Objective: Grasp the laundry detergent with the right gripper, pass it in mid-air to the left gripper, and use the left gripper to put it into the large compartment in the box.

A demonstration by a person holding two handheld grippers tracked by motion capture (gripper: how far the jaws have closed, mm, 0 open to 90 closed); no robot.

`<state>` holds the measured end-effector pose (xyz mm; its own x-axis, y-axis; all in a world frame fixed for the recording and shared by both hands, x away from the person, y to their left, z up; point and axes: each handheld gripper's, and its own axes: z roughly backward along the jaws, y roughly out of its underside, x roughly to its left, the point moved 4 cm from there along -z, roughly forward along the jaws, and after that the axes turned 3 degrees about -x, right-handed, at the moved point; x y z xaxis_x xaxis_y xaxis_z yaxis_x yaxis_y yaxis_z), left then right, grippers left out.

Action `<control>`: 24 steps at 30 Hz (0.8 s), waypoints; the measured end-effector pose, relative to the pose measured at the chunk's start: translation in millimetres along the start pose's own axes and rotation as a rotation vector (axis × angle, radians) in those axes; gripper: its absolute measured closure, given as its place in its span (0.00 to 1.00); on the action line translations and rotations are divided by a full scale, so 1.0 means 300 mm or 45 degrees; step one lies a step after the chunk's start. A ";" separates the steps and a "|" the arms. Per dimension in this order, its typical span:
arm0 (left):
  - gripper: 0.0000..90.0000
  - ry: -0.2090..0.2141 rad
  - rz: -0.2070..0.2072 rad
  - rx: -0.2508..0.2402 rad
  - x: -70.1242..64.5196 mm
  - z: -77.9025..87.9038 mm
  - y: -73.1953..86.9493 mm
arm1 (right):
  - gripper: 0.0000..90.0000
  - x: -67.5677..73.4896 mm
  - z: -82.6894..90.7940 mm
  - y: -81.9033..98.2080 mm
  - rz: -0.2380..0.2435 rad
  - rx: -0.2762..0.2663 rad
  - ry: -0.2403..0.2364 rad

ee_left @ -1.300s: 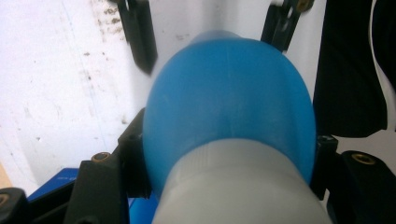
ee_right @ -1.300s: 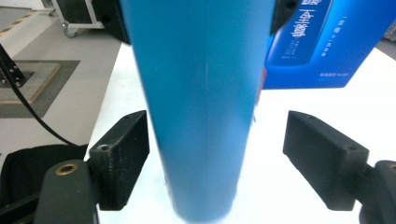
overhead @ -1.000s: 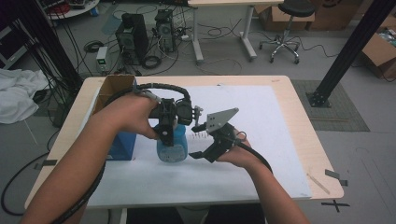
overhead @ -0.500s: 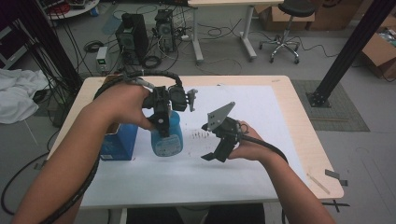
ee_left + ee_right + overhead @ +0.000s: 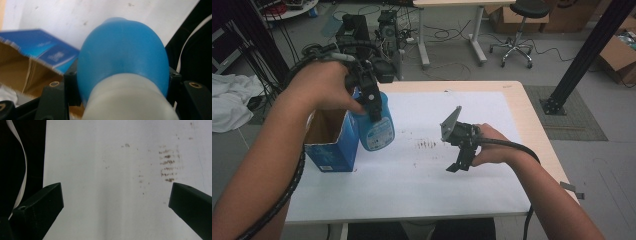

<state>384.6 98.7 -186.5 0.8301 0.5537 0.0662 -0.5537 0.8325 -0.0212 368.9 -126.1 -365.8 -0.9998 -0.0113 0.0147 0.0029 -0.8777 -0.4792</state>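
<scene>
A blue bottle with a pale label hangs tilted above the table, just right of the open blue carton. My left gripper is shut on it near its top. In the left gripper view the bottle swells between the black jaws of the left gripper, with the carton open below at the left. My right gripper hovers over the white sheet to the bottle's right. Its jaws have just been opening, and the right gripper stands wide with nothing between them.
Brown smudges mark the sheet between the two grippers; the smudges lie ahead of the right jaws. Behind the table stand computer towers, a stool and a black post. White cloth lies at the left.
The left hand has lifted the bottle up and leftward, beside the carton. The right gripper has drawn away from the bottle to the right and its jaws have opened.
</scene>
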 end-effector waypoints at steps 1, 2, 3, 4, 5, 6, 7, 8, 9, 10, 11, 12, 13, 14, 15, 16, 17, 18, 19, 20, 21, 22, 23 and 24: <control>0.42 -0.005 0.022 0.004 0.008 0.010 0.004 | 0.00 -0.002 0.008 0.008 -0.004 0.022 0.002; 0.42 -0.009 0.041 0.007 0.016 0.019 0.008 | 0.00 -0.003 0.011 0.011 -0.005 0.027 0.000; 0.42 -0.014 0.064 0.009 0.023 0.028 0.012 | 0.00 -0.003 0.014 0.014 -0.007 0.032 0.000; 0.42 -0.015 0.105 0.015 0.035 0.043 0.019 | 0.00 -0.004 0.016 0.017 -0.006 0.039 0.003; 0.42 -0.013 0.129 0.019 0.043 0.052 0.024 | 0.00 -0.005 0.020 0.020 -0.005 0.048 0.004; 0.42 -0.012 0.164 0.019 0.054 0.066 0.031 | 0.00 -0.006 0.022 0.022 -0.003 0.058 0.003; 0.42 -0.008 0.189 0.021 0.060 0.074 0.036 | 0.00 -0.006 0.024 0.025 -0.002 0.069 0.007; 0.42 -0.003 0.234 0.023 0.071 0.087 0.044 | 0.00 -0.007 0.025 0.027 0.000 0.077 0.010; 0.42 0.001 0.257 0.024 0.078 0.094 0.050 | 0.00 -0.007 0.028 0.030 0.001 0.087 0.008; 0.42 0.006 0.300 0.030 0.090 0.105 0.059 | 0.00 -0.007 0.029 0.032 0.002 0.094 0.007; 0.42 0.018 0.343 0.024 0.099 0.113 0.067 | 0.00 -0.008 0.032 0.035 0.003 0.103 0.010; 0.42 0.025 0.386 0.022 0.110 0.122 0.077 | 0.00 -0.009 0.034 0.037 0.001 0.106 0.009; 0.42 0.034 0.426 0.021 0.120 0.131 0.086 | 0.00 -0.009 0.035 0.039 0.001 0.110 0.009; 0.42 0.034 0.489 0.020 0.137 0.145 0.101 | 0.00 -0.010 0.036 0.041 0.003 0.116 0.009; 0.42 0.034 0.527 0.015 0.145 0.151 0.108 | 0.00 -0.010 0.037 0.044 0.006 0.128 0.008; 0.42 0.034 0.557 0.017 0.154 0.159 0.116 | 0.00 -0.010 0.038 0.045 0.009 0.133 0.009; 0.42 0.031 0.598 0.014 0.164 0.168 0.126 | 0.00 -0.011 0.039 0.046 0.010 0.138 0.011; 0.42 0.032 0.639 0.021 0.176 0.178 0.136 | 0.00 -0.012 0.039 0.047 0.011 0.145 0.011; 0.42 0.033 0.685 0.027 0.187 0.186 0.147 | 0.00 -0.012 0.040 0.047 0.011 0.149 0.011; 0.42 0.032 0.724 0.031 0.198 0.194 0.158 | 0.00 -0.013 0.041 0.047 0.014 0.154 0.011; 0.42 0.028 0.751 0.034 0.205 0.200 0.165 | 0.00 -0.014 0.042 0.046 0.018 0.159 0.010; 0.42 0.024 0.795 0.040 0.215 0.208 0.175 | 0.00 -0.014 0.043 0.046 0.017 0.163 0.011; 0.42 0.023 0.827 0.041 0.220 0.210 0.180 | 0.00 -0.015 0.043 0.045 0.020 0.169 0.012; 0.42 0.021 0.858 0.051 0.230 0.215 0.191 | 0.00 -0.014 0.044 0.045 0.021 0.173 0.010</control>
<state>405.8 183.2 -118.9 0.3028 0.9524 0.0363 -0.9527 0.3035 -0.0158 373.4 -144.1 -360.7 -0.9997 -0.0228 0.0008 0.0210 -0.9343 -0.3559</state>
